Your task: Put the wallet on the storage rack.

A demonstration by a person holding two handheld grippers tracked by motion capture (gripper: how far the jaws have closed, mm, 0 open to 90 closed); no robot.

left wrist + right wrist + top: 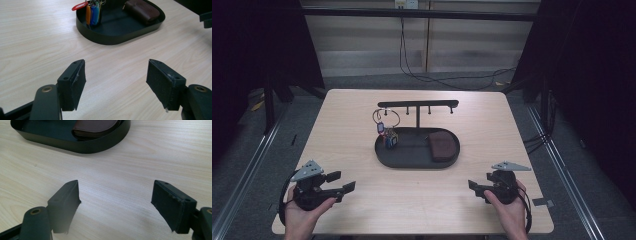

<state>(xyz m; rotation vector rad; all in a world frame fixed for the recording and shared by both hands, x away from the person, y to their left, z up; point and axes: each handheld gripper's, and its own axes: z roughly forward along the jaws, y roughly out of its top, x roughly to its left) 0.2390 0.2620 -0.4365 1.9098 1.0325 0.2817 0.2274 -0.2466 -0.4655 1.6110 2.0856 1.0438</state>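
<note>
Item one: we record a black oval tray near the middle of the light wooden table, with a low rim and a dark floor. From its far side rises a thin post carrying a black crossbar with short pegs hanging beneath it.

Item two, contents, left end: we find a bunch of keys with coloured tags, standing in the tray and reaching up by wire rings to a peg near the left end of the crossbar. In the left gripper view we count a red tag lying over the rim, then orange, blue and green pieces hanging upright inside the wall.

Item three, contents, right end: we log a brown pouch lying flat on the tray floor, close to the right wall; its zipped edge shows in the right gripper view. Keys and pouch lie apart, with bare tray floor between them.

Item four: we hold the left gripper at the near left corner of the table, well short of the tray. Its fingers are spread wide, with bare wood between them, gripping nothing.

Item five: we hold the right gripper at the near right corner, likewise well apart from the tray. Its fingers are spread wide over bare table, touching nothing
</note>
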